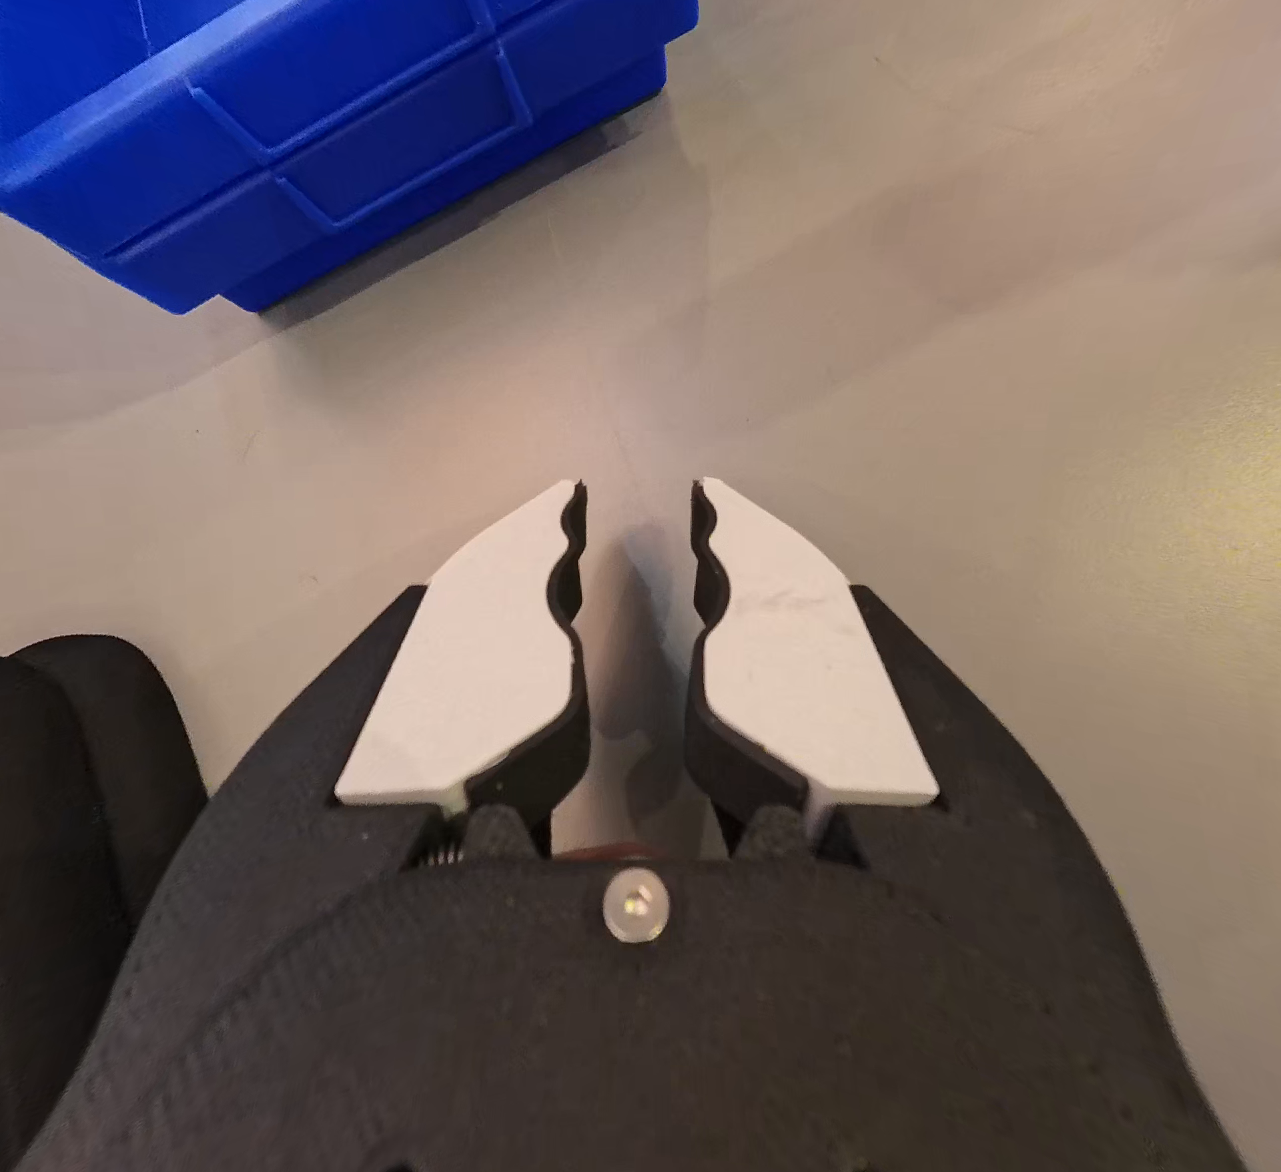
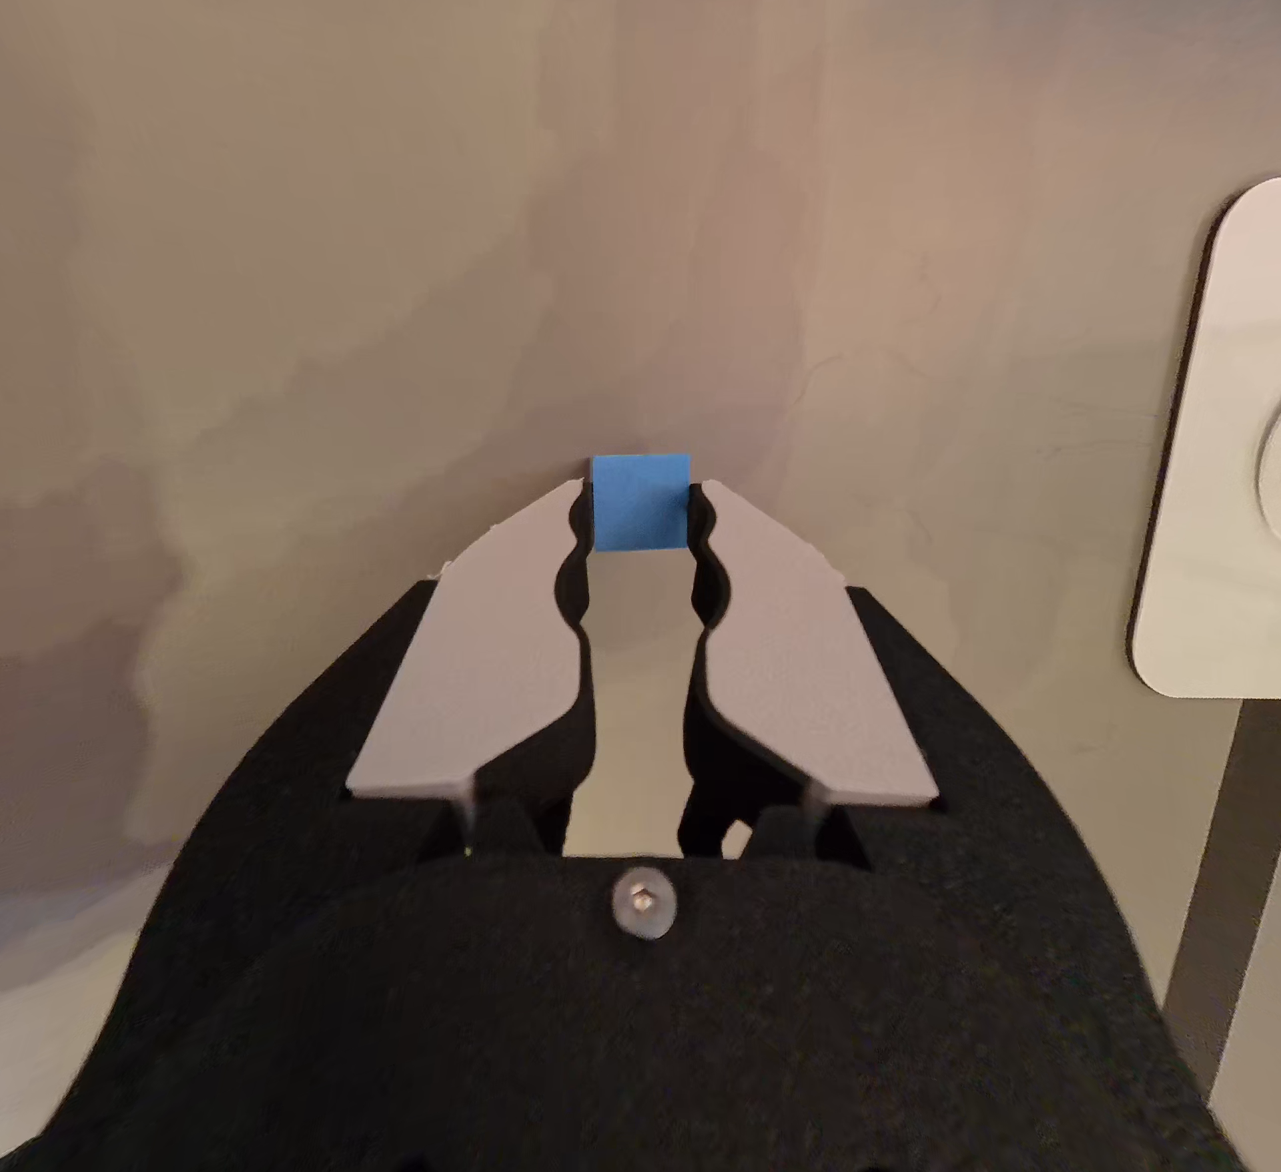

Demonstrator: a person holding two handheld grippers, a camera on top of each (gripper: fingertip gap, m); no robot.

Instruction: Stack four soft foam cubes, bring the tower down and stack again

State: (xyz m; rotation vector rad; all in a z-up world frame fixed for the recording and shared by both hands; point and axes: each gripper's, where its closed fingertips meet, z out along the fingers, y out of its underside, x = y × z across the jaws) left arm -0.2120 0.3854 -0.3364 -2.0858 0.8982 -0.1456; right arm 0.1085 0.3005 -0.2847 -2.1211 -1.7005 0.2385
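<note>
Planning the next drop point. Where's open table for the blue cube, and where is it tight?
Left wrist view: bare table right of and below the blue bin; tight top-left. Right wrist view: bare ahead and left of the held blue cube; white device crowds the right edge.

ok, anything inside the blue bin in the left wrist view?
Cannot tell. Only the outer ribbed walls of the blue bin show, standing on the table; its interior is out of frame. No cube is visible there.
</note>
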